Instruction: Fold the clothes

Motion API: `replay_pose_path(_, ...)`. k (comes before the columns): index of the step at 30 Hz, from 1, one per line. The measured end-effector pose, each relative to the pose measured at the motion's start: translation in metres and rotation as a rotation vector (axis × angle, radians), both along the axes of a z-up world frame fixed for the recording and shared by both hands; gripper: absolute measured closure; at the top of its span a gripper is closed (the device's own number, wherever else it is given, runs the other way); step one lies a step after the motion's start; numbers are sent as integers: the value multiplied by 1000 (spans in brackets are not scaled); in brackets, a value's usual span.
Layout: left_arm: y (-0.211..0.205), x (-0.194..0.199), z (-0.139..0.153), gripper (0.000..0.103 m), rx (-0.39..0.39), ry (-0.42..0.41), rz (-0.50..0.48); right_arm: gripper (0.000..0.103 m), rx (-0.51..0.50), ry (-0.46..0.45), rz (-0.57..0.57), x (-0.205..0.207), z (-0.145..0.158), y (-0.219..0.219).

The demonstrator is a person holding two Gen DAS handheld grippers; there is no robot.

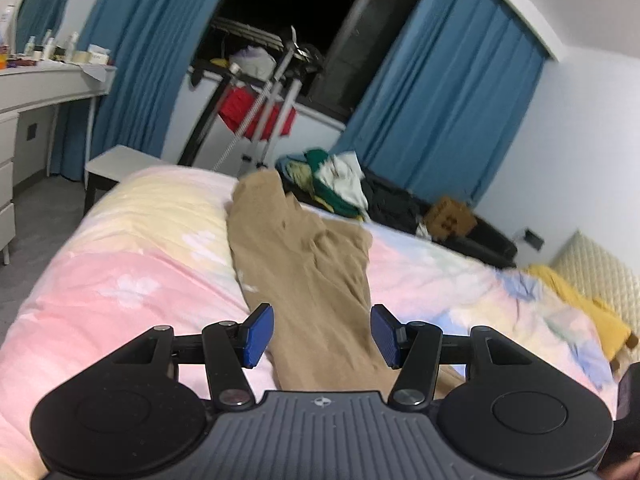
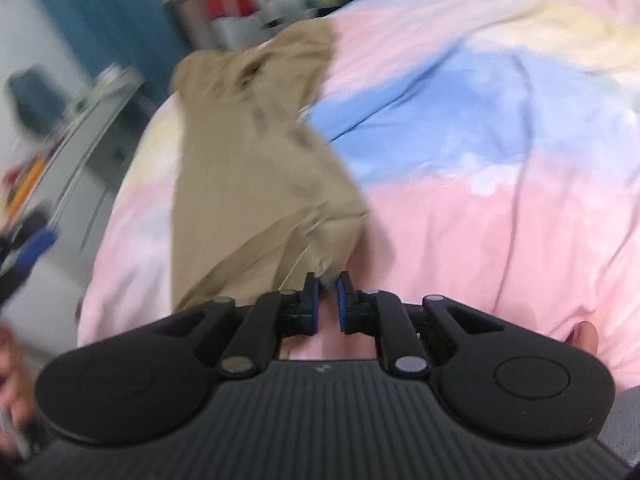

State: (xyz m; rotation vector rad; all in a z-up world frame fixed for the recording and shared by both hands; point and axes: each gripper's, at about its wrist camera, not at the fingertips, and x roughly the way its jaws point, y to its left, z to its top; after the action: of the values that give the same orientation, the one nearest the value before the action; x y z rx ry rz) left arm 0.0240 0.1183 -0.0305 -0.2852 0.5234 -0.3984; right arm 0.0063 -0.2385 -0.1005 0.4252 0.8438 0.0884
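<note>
Tan trousers [image 1: 304, 264] lie lengthwise on the pastel quilt [image 1: 132, 264], wrinkled in the middle. My left gripper [image 1: 322, 336] hovers over their near end, open, the blue pads [image 1: 260, 334] spread to either side of the cloth. In the right wrist view the trousers [image 2: 248, 176] run away to the upper left. Their near corner is bunched and raised off the quilt [image 2: 480, 220]. My right gripper [image 2: 327, 292] has its fingers close together on that corner. This view is blurred by motion.
A heap of green, white and dark clothes [image 1: 336, 184] sits past the bed's far edge, with a cardboard box [image 1: 450, 218] beside it. A drying rack [image 1: 264, 96] stands by the blue curtains [image 1: 448, 92]. A white desk [image 1: 44, 84] is left, a yellow cloth [image 1: 576, 300] right.
</note>
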Motion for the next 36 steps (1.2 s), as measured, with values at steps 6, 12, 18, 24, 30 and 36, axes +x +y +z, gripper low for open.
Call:
replay_pose_path(6,-46,-6,-20,47,118,-4,-154,86,-1,-129,12,-17,26,-7)
replay_pose_path(12,-102,-13,-46,46,246,-29,-328,61,43,-144,-127,18,28,-36)
replay_pose_path(18,-149,-10,-75,46,348,-38,-460,38,116,-154,-243,57,-3,-60)
replay_pose_path(24,-184,5,-110,56,417,-24,-541,36,168,-98,-288,62,-34,-80)
replay_pose_path(30,-179,18,-117,102,380,-15,-504,36,204,-91,-304,68,-42,-86)
replay_pose_path(36,-106,3,-53,102,109,-17,-276,36,218,-84,-289,65,-42,-86)
